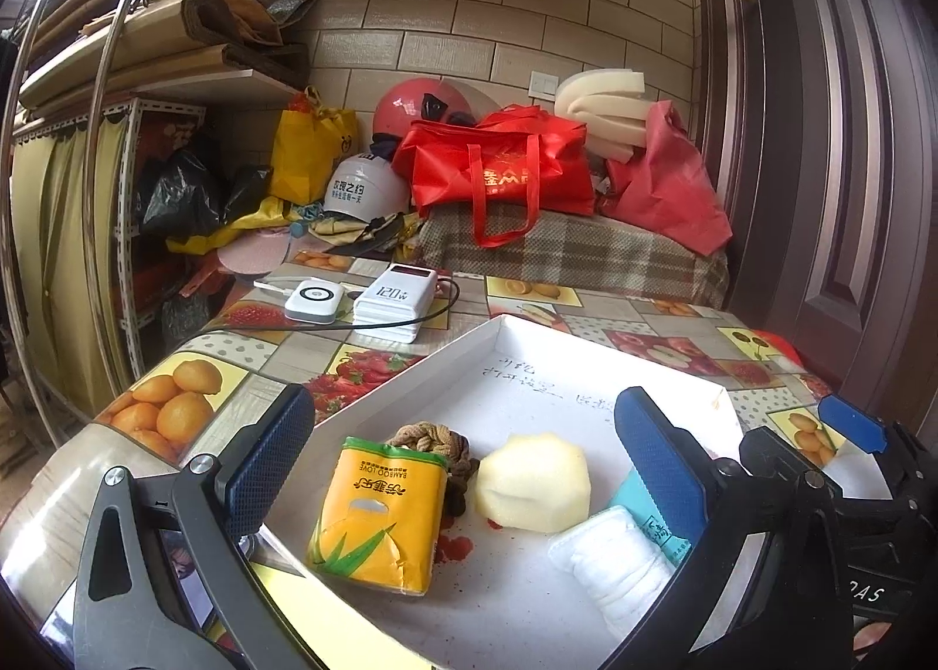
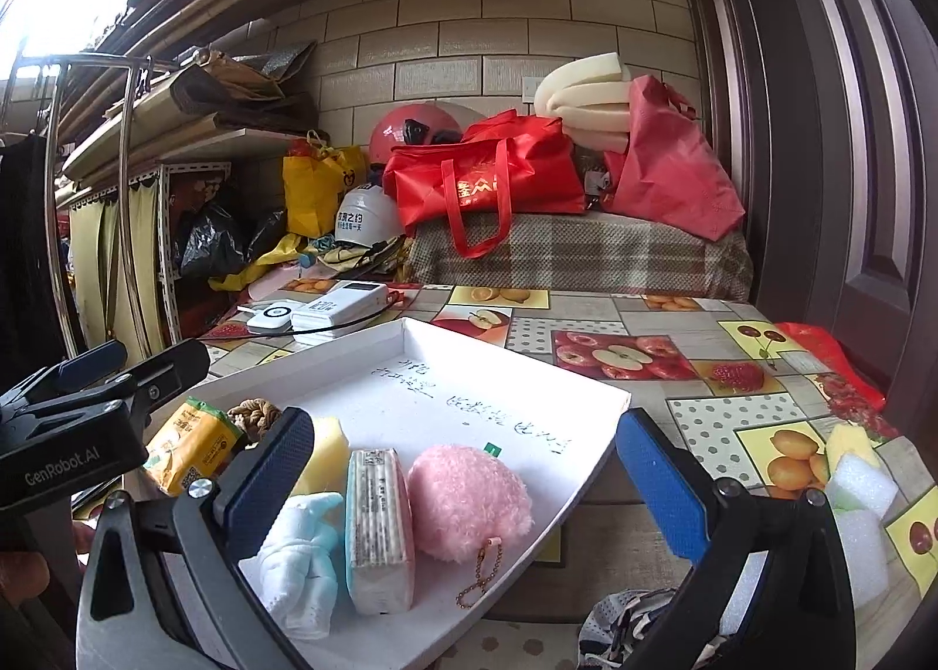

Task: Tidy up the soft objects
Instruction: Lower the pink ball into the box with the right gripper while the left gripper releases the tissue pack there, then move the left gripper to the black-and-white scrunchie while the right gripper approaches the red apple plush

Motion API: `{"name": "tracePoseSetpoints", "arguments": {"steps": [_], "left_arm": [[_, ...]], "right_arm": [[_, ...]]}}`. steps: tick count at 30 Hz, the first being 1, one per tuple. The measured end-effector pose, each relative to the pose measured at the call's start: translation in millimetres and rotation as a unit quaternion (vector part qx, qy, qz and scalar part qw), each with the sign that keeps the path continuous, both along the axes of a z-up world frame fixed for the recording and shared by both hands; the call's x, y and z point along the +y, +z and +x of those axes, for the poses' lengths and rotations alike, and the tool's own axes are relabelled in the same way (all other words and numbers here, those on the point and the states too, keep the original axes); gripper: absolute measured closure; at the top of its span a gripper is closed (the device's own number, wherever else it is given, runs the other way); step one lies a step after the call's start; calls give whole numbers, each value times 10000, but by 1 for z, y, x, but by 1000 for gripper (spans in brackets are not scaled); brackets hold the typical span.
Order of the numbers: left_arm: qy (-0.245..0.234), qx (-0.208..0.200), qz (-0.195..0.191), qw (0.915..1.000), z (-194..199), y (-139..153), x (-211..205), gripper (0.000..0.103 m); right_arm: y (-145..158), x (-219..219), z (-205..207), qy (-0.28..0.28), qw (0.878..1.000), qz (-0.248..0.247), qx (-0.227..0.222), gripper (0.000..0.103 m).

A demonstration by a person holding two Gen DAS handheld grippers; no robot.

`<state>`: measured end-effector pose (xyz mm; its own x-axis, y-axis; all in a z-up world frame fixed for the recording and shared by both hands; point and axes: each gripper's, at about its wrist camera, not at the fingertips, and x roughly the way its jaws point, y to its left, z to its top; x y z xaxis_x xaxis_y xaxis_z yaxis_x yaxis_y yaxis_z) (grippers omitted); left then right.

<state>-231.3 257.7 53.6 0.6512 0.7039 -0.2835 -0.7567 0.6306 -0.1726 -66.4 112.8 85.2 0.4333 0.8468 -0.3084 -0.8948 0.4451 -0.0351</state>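
Looking along the left gripper [image 1: 463, 470], I see its jaws spread wide with nothing pinched; the right gripper [image 2: 463, 488] stands spread the same way, also empty.

Nearest in the left wrist view, inside the white tray [image 1: 516, 344], lie:
- a yellow tissue pack [image 1: 381, 517], flat, printed with green leaves, just inside my left finger;
- a folded white cloth [image 1: 615, 564], ribbed, at the near right, partly behind my right finger;
- a pale yellow sponge [image 1: 533, 482], faceted, between the two fingers, clear of both;
- a brown knotted rope [image 1: 428, 435], just behind the tissue pack and touching it.

In the right wrist view, the same tray holds:
- a wrapped pack [image 2: 378, 529], standing on edge, pale with fine print, between the fingers;
- a pink puff [image 2: 469, 503], fluffy, with a bead chain [image 2: 483, 570] hanging from it, just right of the pack and touching it.

Both sit between the right gripper's fingers, untouched by the pads.

Outside the tray, white foam blocks [image 2: 859, 485] rest on the table [image 2: 703, 435] at the right, beyond my right finger, with a patterned fabric [image 2: 621, 620] at the near edge.

Farther back on the fruit-print table stand two white power banks [image 1: 393, 301]. Behind them, a red bag [image 1: 498, 166] sits on a plaid cover.
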Motion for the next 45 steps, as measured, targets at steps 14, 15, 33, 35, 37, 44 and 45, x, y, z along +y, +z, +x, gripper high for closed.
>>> {"name": "tracePoseSetpoints", "arguments": {"steps": [14,15,33,35,37,44,45], "left_arm": [[-932,252,278,9949,21,2,-52,0],[-1105,318,365,9927,26,3,-61,0],[-2911,1186,-77,9493,129,-3,-146,0],[-2879,1383,-310,9471,144,-9,-140,0],[-2856,1578,-350,9446,159,-13,-141,0],[-2753,2765,-248,9204,205,-38,-155,54],[-2798,2722,-291,9202,204,-39,-154,56]], "right_arm": [[0,-75,0,93,10000,12,-30,0],[1,-88,10,-32,10000,32,68,0],[-21,-214,174,-1110,9621,420,2453,0],[-22,-217,177,-1080,9603,455,2531,0],[-23,-222,180,-1074,9580,551,2601,0],[-32,-228,192,-1106,9450,448,3045,0],[-34,-226,193,-1017,9439,314,3127,0]]}}
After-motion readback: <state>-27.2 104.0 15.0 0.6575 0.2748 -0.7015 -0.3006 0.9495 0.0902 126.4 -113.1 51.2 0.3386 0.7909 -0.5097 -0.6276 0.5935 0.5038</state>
